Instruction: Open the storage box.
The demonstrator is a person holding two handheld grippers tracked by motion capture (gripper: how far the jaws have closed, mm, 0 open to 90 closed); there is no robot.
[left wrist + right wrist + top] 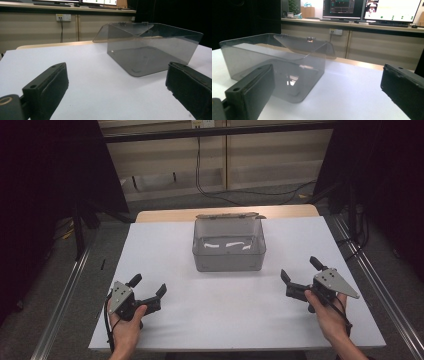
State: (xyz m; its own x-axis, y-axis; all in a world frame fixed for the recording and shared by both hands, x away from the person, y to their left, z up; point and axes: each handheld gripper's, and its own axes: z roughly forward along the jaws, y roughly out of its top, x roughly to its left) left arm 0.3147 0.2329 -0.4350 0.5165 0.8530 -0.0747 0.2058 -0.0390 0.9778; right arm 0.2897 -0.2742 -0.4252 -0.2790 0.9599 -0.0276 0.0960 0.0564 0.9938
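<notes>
A clear grey plastic box [229, 247] stands in the middle of the white table [230, 300], its hinged lid [230, 215] swung open toward the far side. The box looks empty. My left gripper [148, 286] rests near the front left, held by a hand, its jaws spread wide with nothing between them. My right gripper [299, 270] sits at the front right, also open and empty. In the left gripper view the box [150, 53] lies ahead and to the right of my left gripper [117, 85]. In the right gripper view the box [277, 62] lies ahead and to the left of my right gripper [327, 87].
The white sheet covers a wooden tabletop [165, 215] that shows at the far edge. Metal rails [60, 300] run along both sides of the table. Cables [240, 192] trail on the floor behind. Monitors [372, 10] stand on a far counter.
</notes>
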